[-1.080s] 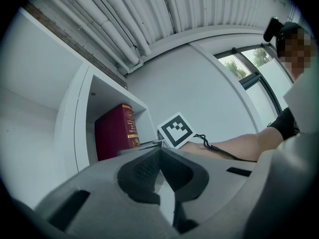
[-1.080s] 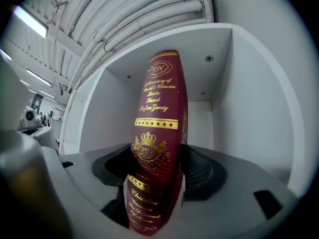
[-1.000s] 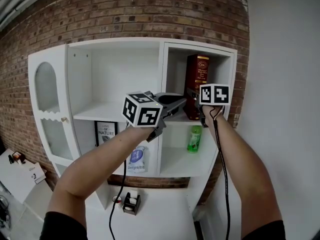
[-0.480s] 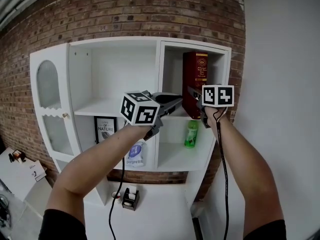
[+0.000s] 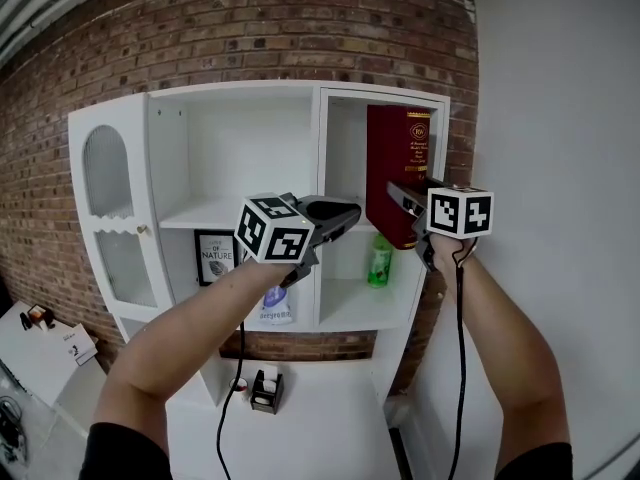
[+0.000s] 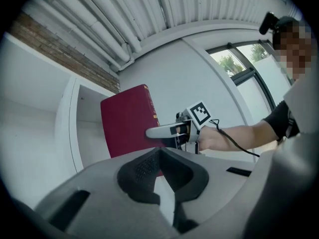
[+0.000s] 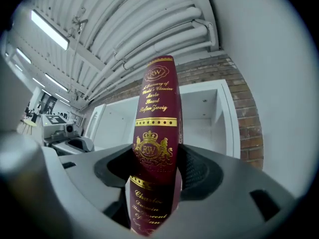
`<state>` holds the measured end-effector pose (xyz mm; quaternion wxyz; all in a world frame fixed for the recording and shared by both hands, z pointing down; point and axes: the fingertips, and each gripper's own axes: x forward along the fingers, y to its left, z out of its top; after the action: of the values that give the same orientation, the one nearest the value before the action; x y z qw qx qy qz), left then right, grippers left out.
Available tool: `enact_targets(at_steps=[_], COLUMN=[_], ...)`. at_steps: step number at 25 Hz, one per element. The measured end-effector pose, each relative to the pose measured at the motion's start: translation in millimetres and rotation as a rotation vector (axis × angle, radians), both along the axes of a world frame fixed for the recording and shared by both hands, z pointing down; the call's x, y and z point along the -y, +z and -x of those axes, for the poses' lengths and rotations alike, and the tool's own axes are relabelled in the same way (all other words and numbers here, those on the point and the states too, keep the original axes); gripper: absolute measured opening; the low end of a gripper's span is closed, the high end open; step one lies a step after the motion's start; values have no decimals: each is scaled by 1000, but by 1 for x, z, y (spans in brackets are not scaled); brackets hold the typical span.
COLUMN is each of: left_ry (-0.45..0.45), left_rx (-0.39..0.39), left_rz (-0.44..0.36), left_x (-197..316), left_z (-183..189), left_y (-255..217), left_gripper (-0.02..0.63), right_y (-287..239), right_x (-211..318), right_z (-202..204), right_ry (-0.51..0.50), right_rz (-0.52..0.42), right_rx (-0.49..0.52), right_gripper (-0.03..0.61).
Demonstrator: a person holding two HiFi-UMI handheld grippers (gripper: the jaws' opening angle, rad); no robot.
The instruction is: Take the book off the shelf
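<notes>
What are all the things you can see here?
brick wall: 1, reddish brown, at the back
shelf unit: 1, white, against the brick wall
book: 1, dark red with gold, at the top right compartment
bottle: 1, green, shelf below the book
framed picture: 1, black frame, lower middle shelf
pouch: 1, white and blue, beside the picture
small black object: 1, below the shelf unit
left tongs: 1, grey, shut, empty
right tongs: 1, grey, gripping the book
</notes>
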<state>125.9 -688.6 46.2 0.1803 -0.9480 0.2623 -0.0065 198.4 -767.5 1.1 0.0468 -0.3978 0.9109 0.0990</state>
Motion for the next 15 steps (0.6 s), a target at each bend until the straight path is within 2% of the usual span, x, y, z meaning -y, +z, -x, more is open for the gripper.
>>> enact_targets(at_steps=[2,7,15], left_ry=[16,99,152], left_rx=[25,-42,43], left_rz=[-7,27,1], left_x=[-15,-69,-170], left_z=[5,37,94], left_y=[10,37,76], left_gripper=[8,8,8], right_y=[4,13,22], right_x=[-29,-101,-193], right_z=[-3,13,64], right_ry=[-15,-26,-14], right_rz=[-25,-83,-111], right_rx=[0,9,67], right_gripper=[259,259,258])
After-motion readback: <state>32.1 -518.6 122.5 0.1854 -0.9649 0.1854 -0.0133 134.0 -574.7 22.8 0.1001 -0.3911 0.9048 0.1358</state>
